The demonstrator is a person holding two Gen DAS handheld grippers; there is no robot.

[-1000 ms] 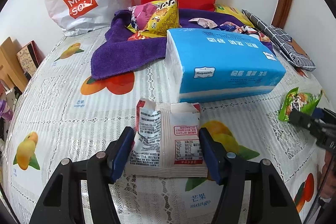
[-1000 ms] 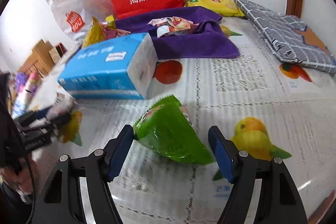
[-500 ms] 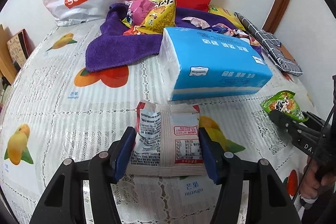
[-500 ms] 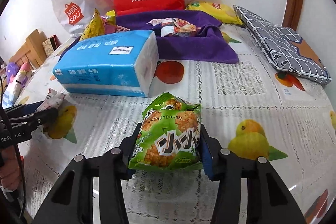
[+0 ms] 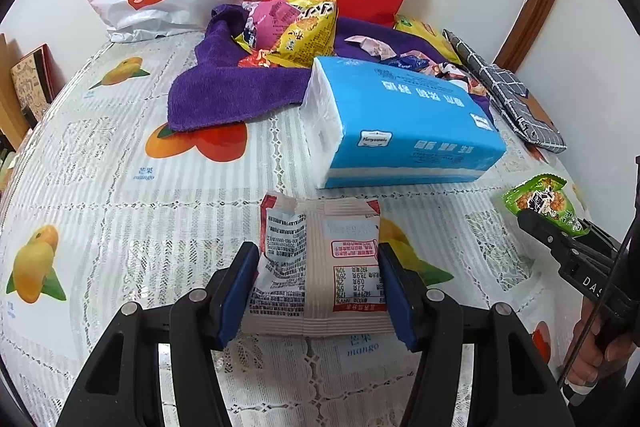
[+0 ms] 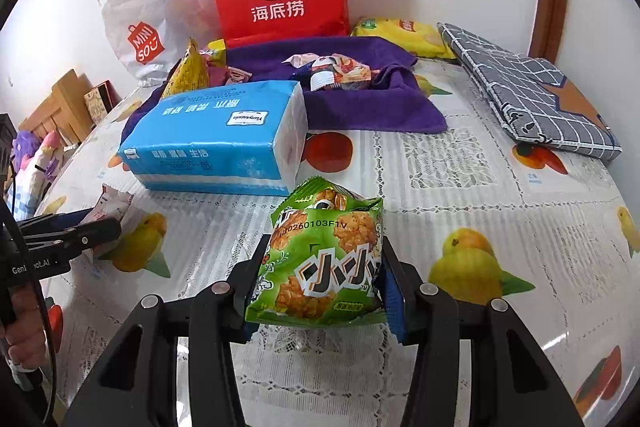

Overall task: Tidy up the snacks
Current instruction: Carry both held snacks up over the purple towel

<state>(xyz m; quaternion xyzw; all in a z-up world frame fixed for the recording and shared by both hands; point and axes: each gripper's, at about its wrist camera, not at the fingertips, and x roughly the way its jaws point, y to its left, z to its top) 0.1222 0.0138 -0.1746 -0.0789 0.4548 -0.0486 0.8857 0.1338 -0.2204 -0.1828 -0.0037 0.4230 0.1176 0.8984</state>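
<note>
With both grippers over the fruit-print tablecloth (image 5: 120, 187), left gripper (image 5: 318, 291) clamps a white-and-red snack packet (image 5: 320, 267), back side up. Right gripper (image 6: 320, 287) clamps a green rice-cracker packet (image 6: 320, 259). Blue tissue pack (image 5: 404, 131) lies just behind both; purple towel (image 5: 236, 87) with more snacks beyond.

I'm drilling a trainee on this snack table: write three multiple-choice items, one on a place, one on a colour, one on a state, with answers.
1. Where do the loose snack packets at the back lie?
A. on the purple towel
B. on the blue tissue pack
C. on the checked cloth

2. What colour is the packet in the right gripper?
A. red
B. green
C. blue

3. How is the white packet in the left gripper?
A. lying free
B. clamped between the pads
C. torn in half

Answers: 1 A, they rest on purple cloth. 2 B, its wrapper is green. 3 B, both pads press its sides.
</note>
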